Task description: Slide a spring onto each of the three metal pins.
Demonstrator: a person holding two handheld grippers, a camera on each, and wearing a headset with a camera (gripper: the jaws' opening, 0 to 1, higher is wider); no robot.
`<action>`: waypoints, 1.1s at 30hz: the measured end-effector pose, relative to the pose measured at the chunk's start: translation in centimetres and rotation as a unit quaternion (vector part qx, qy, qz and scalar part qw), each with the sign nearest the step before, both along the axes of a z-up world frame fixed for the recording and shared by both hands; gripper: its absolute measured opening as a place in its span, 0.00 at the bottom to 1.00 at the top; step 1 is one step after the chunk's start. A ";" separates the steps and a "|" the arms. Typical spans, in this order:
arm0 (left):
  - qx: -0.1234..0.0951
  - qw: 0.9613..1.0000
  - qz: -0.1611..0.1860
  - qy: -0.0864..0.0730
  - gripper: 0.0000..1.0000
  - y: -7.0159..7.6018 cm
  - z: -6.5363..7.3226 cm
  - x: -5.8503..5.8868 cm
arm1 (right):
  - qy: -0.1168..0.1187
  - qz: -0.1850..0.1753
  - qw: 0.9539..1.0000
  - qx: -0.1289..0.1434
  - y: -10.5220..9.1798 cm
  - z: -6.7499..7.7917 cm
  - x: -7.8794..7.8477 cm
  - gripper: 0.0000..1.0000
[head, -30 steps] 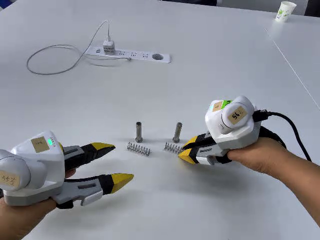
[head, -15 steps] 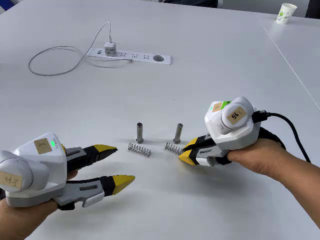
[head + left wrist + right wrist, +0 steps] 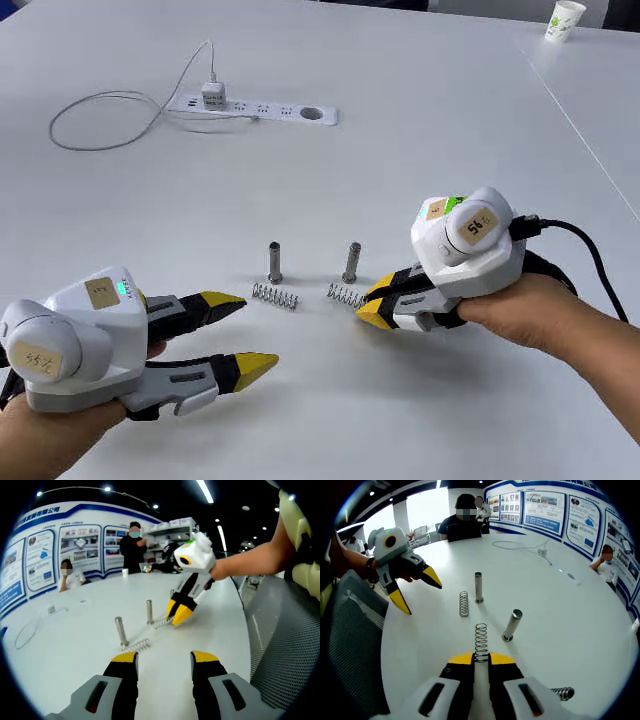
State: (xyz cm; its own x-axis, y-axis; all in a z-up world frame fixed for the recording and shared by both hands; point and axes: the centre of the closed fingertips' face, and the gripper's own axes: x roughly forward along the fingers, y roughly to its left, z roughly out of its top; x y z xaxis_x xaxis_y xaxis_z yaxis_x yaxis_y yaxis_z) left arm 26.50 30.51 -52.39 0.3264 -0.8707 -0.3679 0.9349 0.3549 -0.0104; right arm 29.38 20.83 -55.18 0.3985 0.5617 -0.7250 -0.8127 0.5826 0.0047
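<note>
- The left tool (image 3: 250,332) is held low over the near left part of the white bench (image 3: 420,130). Its yellow-tipped jaws are wide apart with nothing between them, and they point toward the pins.
- The right tool (image 3: 368,308) comes in from the right, lying low at the bench top. Its jaws are drawn together on the near end of the right-hand spring (image 3: 343,294).
- That spring lies flat on the bench, and its free end reaches toward the foot of the right-hand pin (image 3: 351,262).
- The right-hand pin stands upright and bare.
- The left-hand pin (image 3: 275,262) also stands upright and bare, a little way to the left.
- The left-hand spring (image 3: 275,296) lies flat just in front of the left-hand pin, loose, with neither tool touching it.
- In the right gripper view a short coiled piece (image 3: 563,693) lies beside that tool. It may be a third spring, but it sits too near the edge to tell.
- Far back on the bench lie a white power strip (image 3: 255,107) and a looped cable (image 3: 100,110).
- A paper cup (image 3: 563,20) stands at the far right corner.
</note>
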 end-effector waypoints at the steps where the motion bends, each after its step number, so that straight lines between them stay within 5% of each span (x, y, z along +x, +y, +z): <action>1: 0.002 1.000 -0.004 -0.001 0.43 -0.2 0.0 -0.1 | -0.001 0.001 1.000 0.002 0.1 0.2 -0.1 0.12; 19: 0.006 0.999 -0.033 -0.010 0.41 -1.6 0.2 -0.4 | -0.013 0.055 0.998 -0.005 2.0 2.7 -2.0 0.12; 33: 0.009 0.998 -0.054 -0.019 0.38 -2.3 0.3 -1.0 | 0.003 0.129 0.991 -0.020 4.3 3.2 -4.1 0.12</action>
